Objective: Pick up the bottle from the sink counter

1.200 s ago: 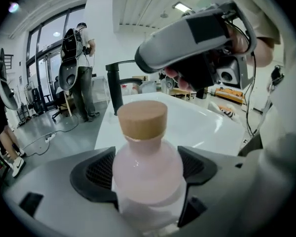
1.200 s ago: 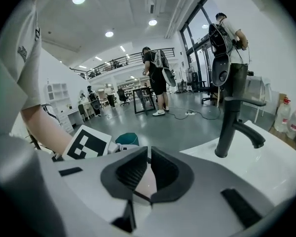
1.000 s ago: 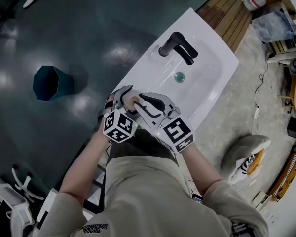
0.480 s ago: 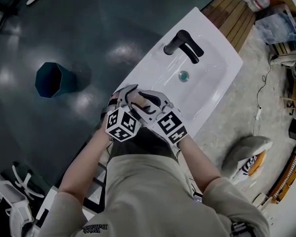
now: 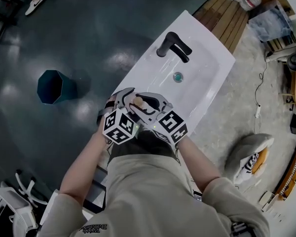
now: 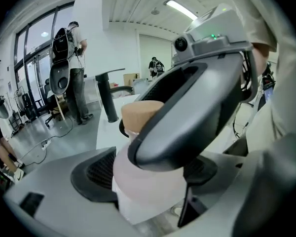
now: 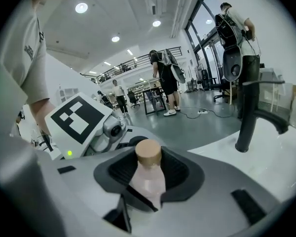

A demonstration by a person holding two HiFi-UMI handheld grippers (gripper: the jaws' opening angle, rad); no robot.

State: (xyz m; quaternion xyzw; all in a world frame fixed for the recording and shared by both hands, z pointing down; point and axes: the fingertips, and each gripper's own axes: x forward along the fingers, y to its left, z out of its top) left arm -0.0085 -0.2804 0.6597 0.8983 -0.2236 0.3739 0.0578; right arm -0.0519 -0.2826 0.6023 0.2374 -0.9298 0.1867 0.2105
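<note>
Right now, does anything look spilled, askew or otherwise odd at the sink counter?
Nothing looks spilled or damaged; the bottle is capped. One oddity: both grippers crowd that one bottle at the near end of the sink counter, the left gripper clamped on it while the right gripper has its jaws closing around it.

Left claw (image 5: 128, 98) clamped on bottle (image 7: 148, 168); right claw (image 5: 149, 104) closing round it, seemingly still loose.
</note>
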